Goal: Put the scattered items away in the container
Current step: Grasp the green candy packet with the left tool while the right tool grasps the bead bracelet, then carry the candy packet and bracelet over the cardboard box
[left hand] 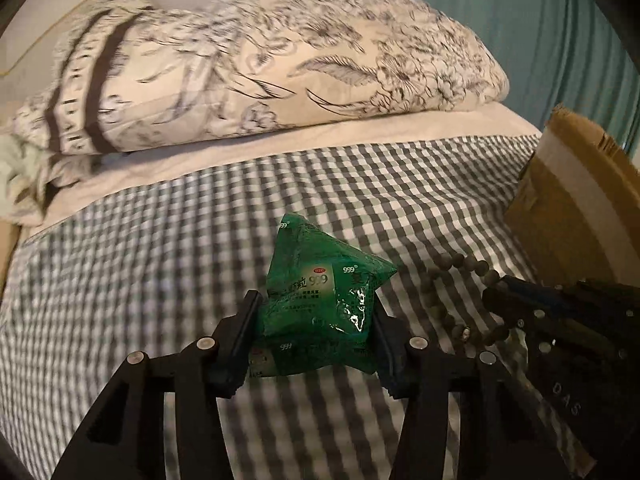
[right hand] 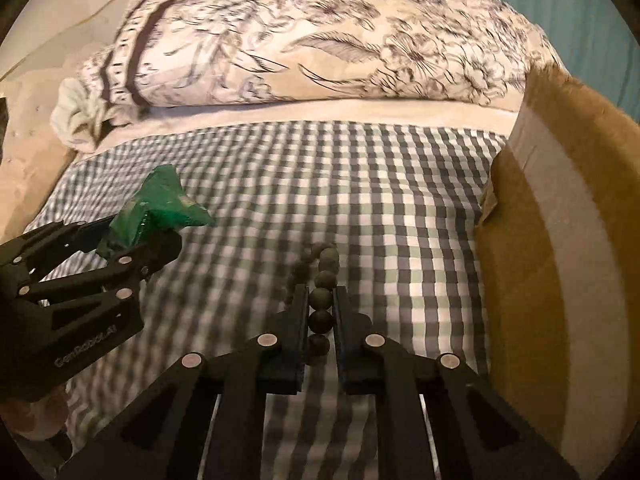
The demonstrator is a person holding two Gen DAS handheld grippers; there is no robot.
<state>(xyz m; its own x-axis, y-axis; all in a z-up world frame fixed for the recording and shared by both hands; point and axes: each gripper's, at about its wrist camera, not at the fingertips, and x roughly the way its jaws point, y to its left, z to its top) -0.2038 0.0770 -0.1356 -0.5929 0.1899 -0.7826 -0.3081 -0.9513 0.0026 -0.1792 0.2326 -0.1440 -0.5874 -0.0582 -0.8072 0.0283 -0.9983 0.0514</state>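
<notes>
My left gripper (left hand: 314, 312) is shut on a green foil packet (left hand: 320, 288) marked 999 and holds it just above the checked bedsheet. The packet also shows in the right wrist view (right hand: 156, 212), at the left. My right gripper (right hand: 321, 300) is shut on a string of dark round beads (right hand: 322, 300), with more beads trailing ahead on the sheet. In the left wrist view the beads (left hand: 456, 276) lie to the right of the packet. A brown cardboard box (right hand: 560, 260) stands at the right edge of the bed.
A floral pillow (right hand: 320, 40) and folded bedding lie across the far end of the bed. The cardboard box also shows at the right of the left wrist view (left hand: 576, 208). A teal curtain (left hand: 540, 32) hangs behind it. The checked sheet (right hand: 320, 180) spreads between the grippers and the pillow.
</notes>
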